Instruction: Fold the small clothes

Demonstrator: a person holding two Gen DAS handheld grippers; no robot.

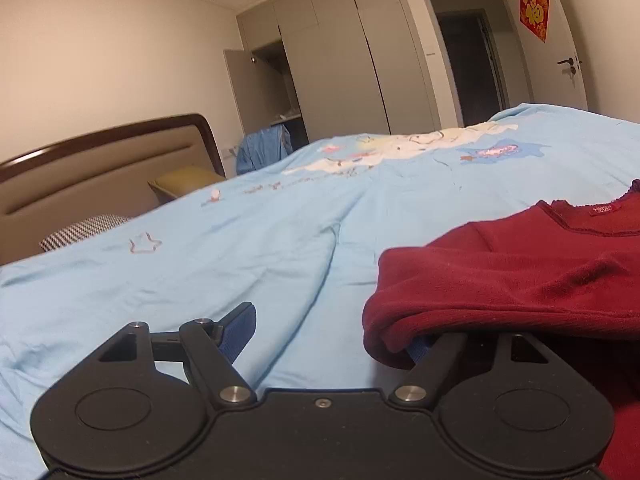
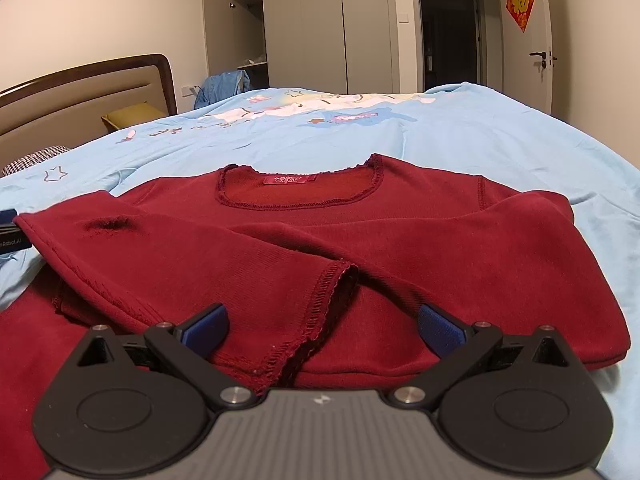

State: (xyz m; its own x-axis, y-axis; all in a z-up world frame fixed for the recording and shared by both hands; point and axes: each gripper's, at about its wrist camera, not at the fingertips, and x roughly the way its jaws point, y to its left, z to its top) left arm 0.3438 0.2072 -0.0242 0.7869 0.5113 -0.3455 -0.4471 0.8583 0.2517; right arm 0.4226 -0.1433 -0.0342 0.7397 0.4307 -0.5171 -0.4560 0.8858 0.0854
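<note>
A dark red long-sleeved top lies flat on the light blue quilt, neckline away from me and both sleeves folded across the chest. The left sleeve's cuff lies between the spread blue pads of my right gripper, which is open just above the cloth. My left gripper is open at the top's left edge. Its left pad rests over bare quilt, and its right finger is tucked under the red fold. Its body shows at the right wrist view's left edge.
The quilt covers a wide bed with a brown headboard, a yellow cushion and a checked pillow at the left. Beyond stand a grey wardrobe with one door open, a blue garment, a dark doorway and a white door.
</note>
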